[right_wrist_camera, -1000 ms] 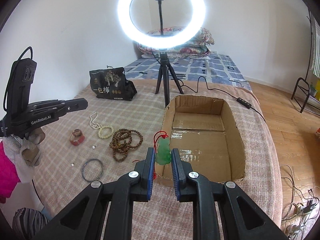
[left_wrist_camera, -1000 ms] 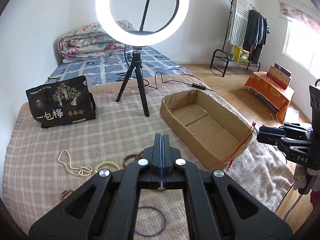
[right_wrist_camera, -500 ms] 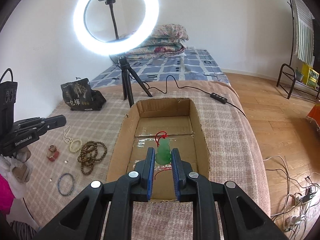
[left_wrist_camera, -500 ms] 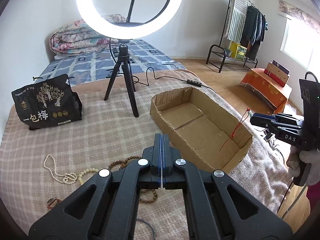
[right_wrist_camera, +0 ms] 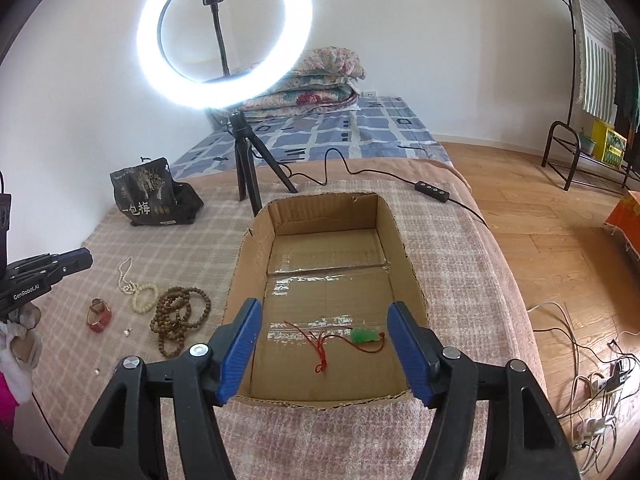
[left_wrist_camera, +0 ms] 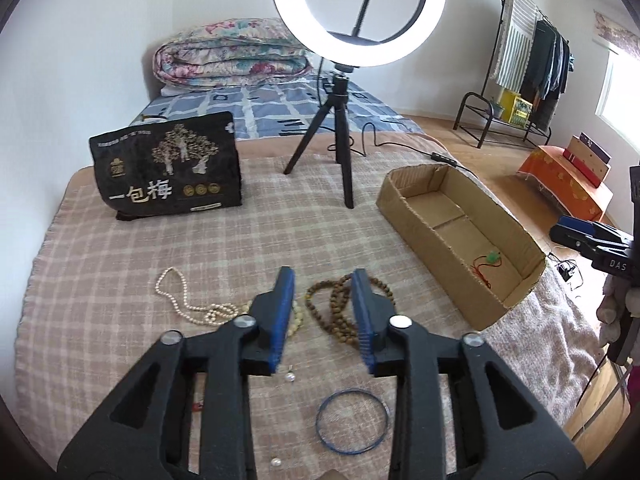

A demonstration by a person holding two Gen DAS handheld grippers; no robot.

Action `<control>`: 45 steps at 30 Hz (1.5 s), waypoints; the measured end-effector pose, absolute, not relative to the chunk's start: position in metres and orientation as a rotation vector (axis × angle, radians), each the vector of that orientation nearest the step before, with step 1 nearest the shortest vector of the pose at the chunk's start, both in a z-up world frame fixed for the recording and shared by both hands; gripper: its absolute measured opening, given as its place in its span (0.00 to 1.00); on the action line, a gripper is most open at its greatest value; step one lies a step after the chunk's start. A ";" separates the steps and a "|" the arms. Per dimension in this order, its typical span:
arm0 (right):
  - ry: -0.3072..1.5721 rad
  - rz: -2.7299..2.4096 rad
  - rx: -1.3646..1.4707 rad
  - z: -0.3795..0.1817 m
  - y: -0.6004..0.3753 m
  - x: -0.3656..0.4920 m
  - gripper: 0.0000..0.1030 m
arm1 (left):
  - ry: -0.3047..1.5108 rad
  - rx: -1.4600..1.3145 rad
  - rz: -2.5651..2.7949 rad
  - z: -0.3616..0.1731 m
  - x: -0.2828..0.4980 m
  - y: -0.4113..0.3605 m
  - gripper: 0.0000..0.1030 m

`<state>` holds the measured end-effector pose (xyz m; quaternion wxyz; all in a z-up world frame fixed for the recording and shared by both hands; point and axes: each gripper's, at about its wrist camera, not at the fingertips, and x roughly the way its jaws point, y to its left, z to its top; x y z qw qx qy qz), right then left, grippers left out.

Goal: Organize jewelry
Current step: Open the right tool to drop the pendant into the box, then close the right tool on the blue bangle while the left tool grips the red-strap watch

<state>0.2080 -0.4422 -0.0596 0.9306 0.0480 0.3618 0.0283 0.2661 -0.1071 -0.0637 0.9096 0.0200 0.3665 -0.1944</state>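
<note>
A green jade pendant on red cord [right_wrist_camera: 363, 336] lies on the floor of the open cardboard box [right_wrist_camera: 404, 248]; it also shows in the left wrist view [left_wrist_camera: 493, 257]. My right gripper [right_wrist_camera: 324, 330] is open and empty above the box's near end. My left gripper [left_wrist_camera: 323, 280] is open and empty above the brown bead strand [left_wrist_camera: 340, 312] on the checked blanket. Near it lie a white pearl necklace [left_wrist_camera: 182, 300], a pale bead bracelet [right_wrist_camera: 145, 298], a blue bangle [left_wrist_camera: 352, 420], a red band [right_wrist_camera: 98, 315] and loose pearls [left_wrist_camera: 289, 377].
A ring light on a black tripod [left_wrist_camera: 340, 152] stands behind the box [left_wrist_camera: 416, 224], its cable trailing right. A black printed bag [left_wrist_camera: 168, 172] sits at the back left. The bed edge drops to wooden floor on the right, with cables [right_wrist_camera: 592, 400] there.
My right gripper opened and let go of the jade pendant, which now lies in the box. My left gripper opened and moved over the brown beads.
</note>
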 end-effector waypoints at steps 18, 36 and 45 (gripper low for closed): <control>0.724 0.232 0.029 -0.063 -0.340 0.167 1.00 | 0.822 -0.064 -0.247 -0.093 0.233 0.011 0.54; 0.870 0.410 -0.083 -0.138 -0.234 0.175 1.00 | 0.936 -0.156 -0.224 -0.159 0.244 0.027 0.74; 0.918 0.434 -0.127 -0.159 -0.211 0.188 1.00 | 0.945 -0.126 -0.219 -0.176 0.261 0.014 0.74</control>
